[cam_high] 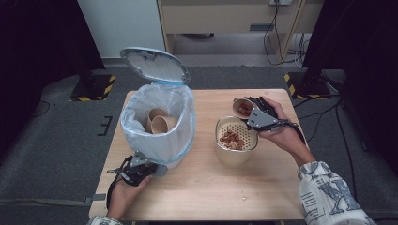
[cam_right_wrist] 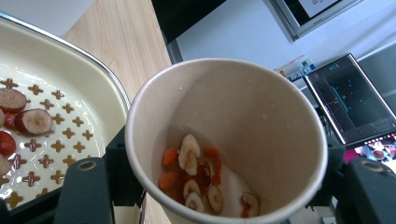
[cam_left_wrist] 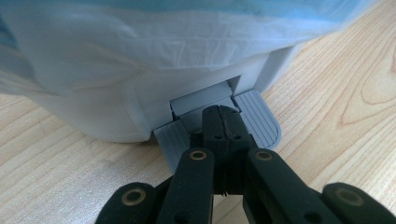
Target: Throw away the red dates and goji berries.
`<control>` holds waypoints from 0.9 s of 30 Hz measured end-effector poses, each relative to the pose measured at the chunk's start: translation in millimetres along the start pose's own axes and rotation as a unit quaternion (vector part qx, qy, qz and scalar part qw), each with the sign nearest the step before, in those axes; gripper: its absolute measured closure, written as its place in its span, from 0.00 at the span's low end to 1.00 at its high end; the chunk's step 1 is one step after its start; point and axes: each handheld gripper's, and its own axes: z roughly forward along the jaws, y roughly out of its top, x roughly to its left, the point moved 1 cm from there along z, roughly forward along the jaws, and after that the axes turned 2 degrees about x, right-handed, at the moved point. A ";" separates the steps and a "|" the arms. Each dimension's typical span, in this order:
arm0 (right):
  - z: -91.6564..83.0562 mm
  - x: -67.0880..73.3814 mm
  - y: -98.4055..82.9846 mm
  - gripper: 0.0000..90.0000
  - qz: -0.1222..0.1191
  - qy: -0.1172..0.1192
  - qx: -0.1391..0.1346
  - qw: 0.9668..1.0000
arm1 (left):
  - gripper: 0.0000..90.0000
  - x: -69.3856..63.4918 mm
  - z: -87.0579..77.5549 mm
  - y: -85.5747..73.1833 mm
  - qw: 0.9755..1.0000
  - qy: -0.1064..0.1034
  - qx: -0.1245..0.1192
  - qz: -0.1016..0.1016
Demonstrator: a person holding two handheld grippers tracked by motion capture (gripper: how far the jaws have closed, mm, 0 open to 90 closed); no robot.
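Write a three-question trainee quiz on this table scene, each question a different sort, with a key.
1. True or false: the bin lid is up.
2. What do the right tongs hold? A) paper cup B) spoon C) lid
3. Fill in: the shut left tongs press the bin's ______.

Key: 1 true. 2 A; it still has fruit bits inside, beside the strainer bowl. 3 pedal.

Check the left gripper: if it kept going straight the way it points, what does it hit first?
The left gripper, jaws shut, already sits on the grey pedal of the bin. Pushed straight on, it would likely meet the bin's white base just behind the pedal.
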 end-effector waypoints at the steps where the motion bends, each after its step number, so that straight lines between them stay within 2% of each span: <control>1: 0.0 0.2 0.4 0.36 0.000 0.000 0.000 1.000 | 1.00 -0.3 -0.1 -0.1 1.000 0.001 0.000 -0.002; 18: -15.2 4.0 7.4 0.36 -0.047 -0.008 0.009 0.999 | 1.00 -0.5 0.0 0.0 1.000 0.002 0.000 -0.002; 27: -22.5 5.8 12.1 0.36 -0.077 -0.012 0.017 0.997 | 1.00 -0.6 0.0 0.1 1.000 0.002 0.000 -0.001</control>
